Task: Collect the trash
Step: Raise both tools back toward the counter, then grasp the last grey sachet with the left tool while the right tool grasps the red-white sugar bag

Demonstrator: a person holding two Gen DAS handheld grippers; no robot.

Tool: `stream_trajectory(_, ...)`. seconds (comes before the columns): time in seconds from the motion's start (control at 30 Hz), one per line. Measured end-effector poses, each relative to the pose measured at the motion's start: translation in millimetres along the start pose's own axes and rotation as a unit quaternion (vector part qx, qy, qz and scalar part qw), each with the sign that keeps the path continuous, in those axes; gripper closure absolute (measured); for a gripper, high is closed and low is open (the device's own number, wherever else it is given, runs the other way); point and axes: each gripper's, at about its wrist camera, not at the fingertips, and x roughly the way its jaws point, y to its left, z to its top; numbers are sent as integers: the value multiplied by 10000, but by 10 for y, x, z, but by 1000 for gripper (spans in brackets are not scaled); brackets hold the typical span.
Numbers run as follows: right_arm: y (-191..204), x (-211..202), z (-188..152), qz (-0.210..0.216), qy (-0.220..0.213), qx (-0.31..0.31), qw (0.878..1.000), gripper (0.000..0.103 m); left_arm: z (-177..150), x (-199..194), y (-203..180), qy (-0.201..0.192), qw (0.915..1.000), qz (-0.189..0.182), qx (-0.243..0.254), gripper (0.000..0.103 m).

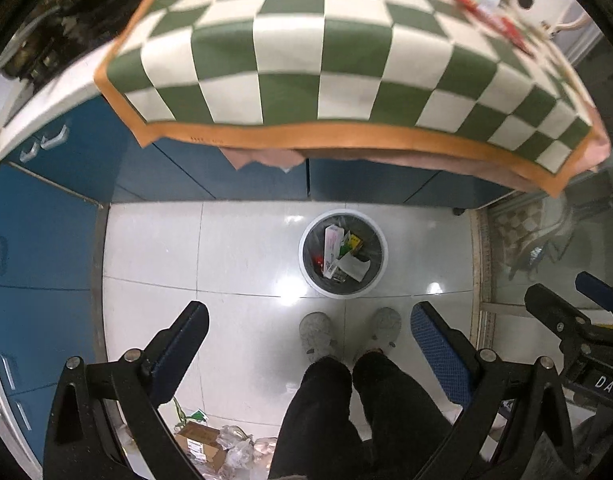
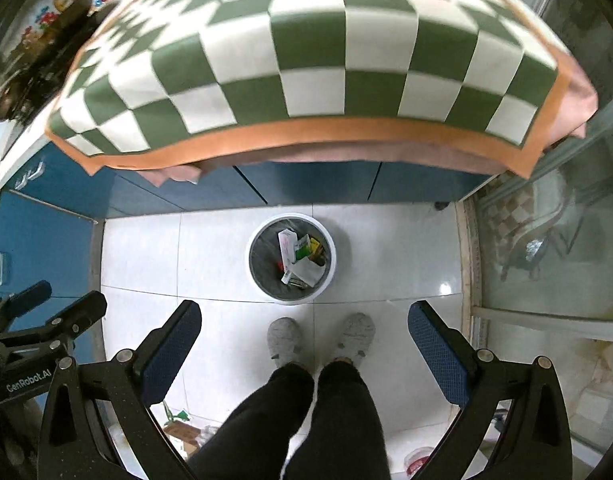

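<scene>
On the pale tiled floor, just ahead of the person's grey slippers, stands the round white-rimmed waste bin, already holding cartons and paper. More wrappers lie at the far edge of the green-and-cream checked tablecloth, well apart from the bin. Risk: a light wrapper carried that far could slip out or miss the rim. Left gripper and right gripper both point down at the floor, jaws spread wide, holding nothing.

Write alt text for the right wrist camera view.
An open, empty right gripper points down at a white trash bin holding boxes and wrappers, on a tiled floor. The person's slippers stand nearby; a green checkered tablecloth spreads above.
</scene>
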Motion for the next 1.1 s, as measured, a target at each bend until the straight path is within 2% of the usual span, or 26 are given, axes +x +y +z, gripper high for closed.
stream_trajectory(0.17,60,-386,-12,296,-144,147,9993,0,93,-429,80,-287,9995,121,-92,0)
stream_trajectory(0.27,-9,-554,119,506,-298,369,9976,0,246,-686,104,-516,9984,126,-212,0)
stream_trajectory(0.4,-221,-778,555,750,-692,779,9917,0,628,-892,-4,-1033,9940,320,-143,0)
stream_trajectory(0.5,-430,-828,955,853,-915,1045,9866,0,1051,-951,-138,-1332,9878,802,-61,0)
stream_trajectory(0.57,-633,-807,1303,762,-1003,1202,9847,0,1316,-948,-210,-1448,9843,1002,-81,0)
stream_trajectory(0.7,-1112,-546,2095,619,-1043,1428,9823,0,1925,-774,-443,-1501,9799,1308,-132,0)
stream_trajectory(0.87,-1591,214,3263,307,-654,1396,9876,0,2697,-266,-772,-1106,9778,1758,-279,0)
stream_trajectory(0.97,-1690,789,3847,75,-216,1202,9925,0,3038,71,-931,-770,9772,1959,-267,0)
stream_trajectory(1.03,-1642,1047,4111,-149,-53,964,9952,0,3178,210,-1000,-575,9771,2027,-301,0)
stream_trajectory(1.07,-1564,1083,4203,-437,-185,731,9962,0,3247,285,-1016,-482,9770,2047,-344,0)
stream_trajectory(1.1,-1474,1149,4304,-484,-174,512,9974,0,3292,340,-1031,-419,9768,2069,-373,0)
